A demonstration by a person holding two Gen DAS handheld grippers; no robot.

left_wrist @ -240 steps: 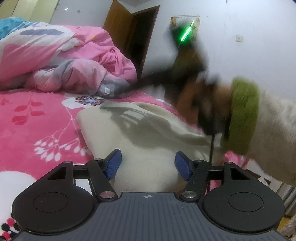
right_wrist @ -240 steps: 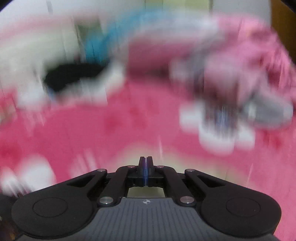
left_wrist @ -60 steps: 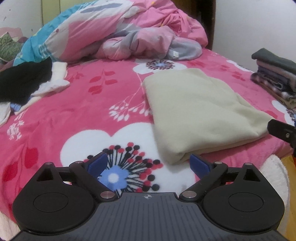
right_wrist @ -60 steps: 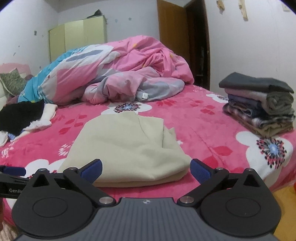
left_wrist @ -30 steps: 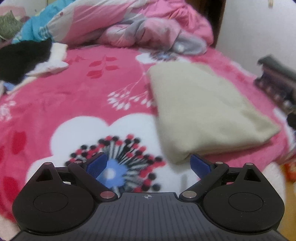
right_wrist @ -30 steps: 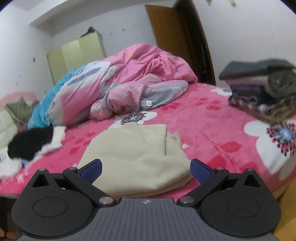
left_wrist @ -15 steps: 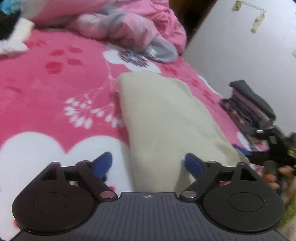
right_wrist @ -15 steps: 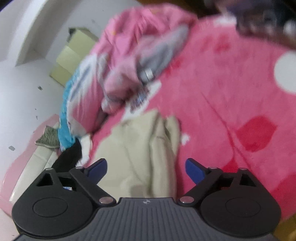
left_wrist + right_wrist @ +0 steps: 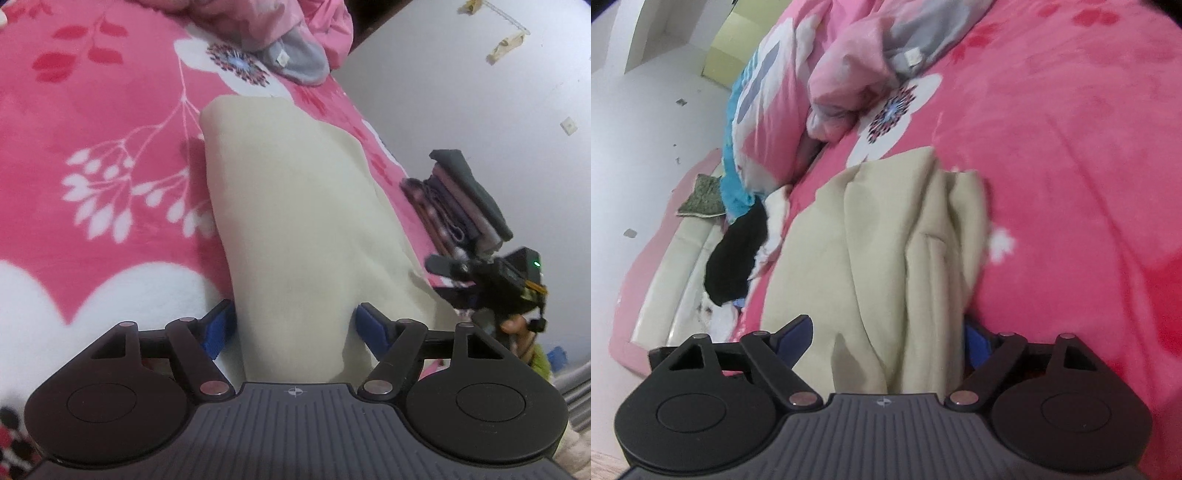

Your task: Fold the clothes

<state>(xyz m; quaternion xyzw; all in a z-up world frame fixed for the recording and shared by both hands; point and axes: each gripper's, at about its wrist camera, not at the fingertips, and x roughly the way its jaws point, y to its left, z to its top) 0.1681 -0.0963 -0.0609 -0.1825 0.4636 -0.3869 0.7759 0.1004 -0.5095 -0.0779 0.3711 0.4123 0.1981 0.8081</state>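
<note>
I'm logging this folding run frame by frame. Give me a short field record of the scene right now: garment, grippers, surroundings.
garment: beige folded garment, lying on the pink floral blanket
left gripper: open, jaws either side of the garment's near end
right gripper: open, jaws straddling the garment's layered edge
finished pile: folded clothes stack near the bed's edge
unfolded: black garment by the rumpled duvet

Left gripper (image 9: 295, 325) and right gripper (image 9: 886, 339): jaws spread wide.
</note>
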